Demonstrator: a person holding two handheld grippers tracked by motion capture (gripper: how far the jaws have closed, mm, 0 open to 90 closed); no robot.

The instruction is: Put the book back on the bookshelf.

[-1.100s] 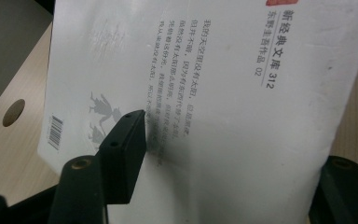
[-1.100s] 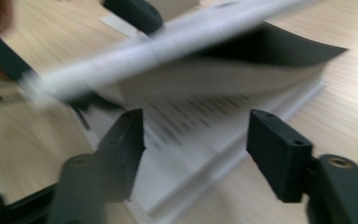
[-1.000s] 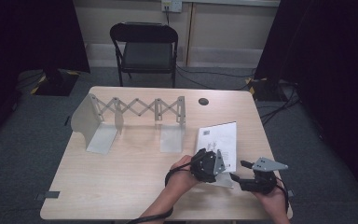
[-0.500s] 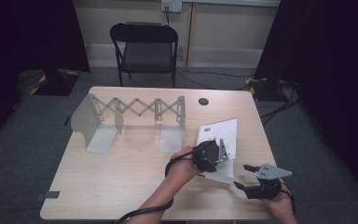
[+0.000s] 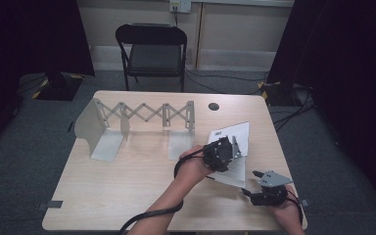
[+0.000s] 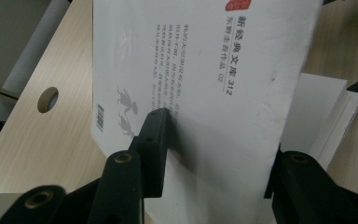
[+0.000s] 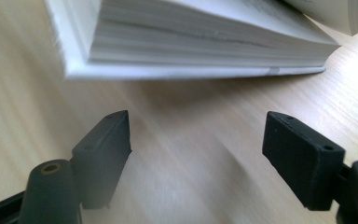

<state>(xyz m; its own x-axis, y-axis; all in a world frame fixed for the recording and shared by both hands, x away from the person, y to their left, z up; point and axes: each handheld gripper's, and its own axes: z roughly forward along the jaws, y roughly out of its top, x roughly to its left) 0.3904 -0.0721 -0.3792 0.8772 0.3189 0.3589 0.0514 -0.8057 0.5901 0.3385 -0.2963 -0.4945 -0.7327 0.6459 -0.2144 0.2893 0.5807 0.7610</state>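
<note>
Book (image 5: pixel 235 147) lies open on the right half of the desk (image 5: pixel 127 191), a white paperback with its front cover (image 6: pixel 205 93) lifted off the page block. In the left claw view that cover stands tilted up, its printed face toward the camera: a red mark at the top edge is cut off by the frame, columns of small dark print run down it, and a barcode and two small grey figures sit near its lower left corner. The cover's long axis runs away from the person, toward the far right corner of the desk. In the high view much of the book is hidden behind the left claw (image 5: pixel 230 149), so its outline there is hard to make out.

The left claw has just been closing, and its jaws now pinch the cover: one jaw lies flat on the printed face, the other behind the cover's right edge, only partly seen. The right claw (image 5: pixel 250 182) rests low near the desk's near right edge, jaws spread wide with bare wood between them, close to the thick page block (image 7: pixel 205 42) but apart from it.

Farther left stands a grey expanding rack (image 5: pixel 142 117). Beyond the desk is a black folding chair (image 5: pixel 152 49).
</note>
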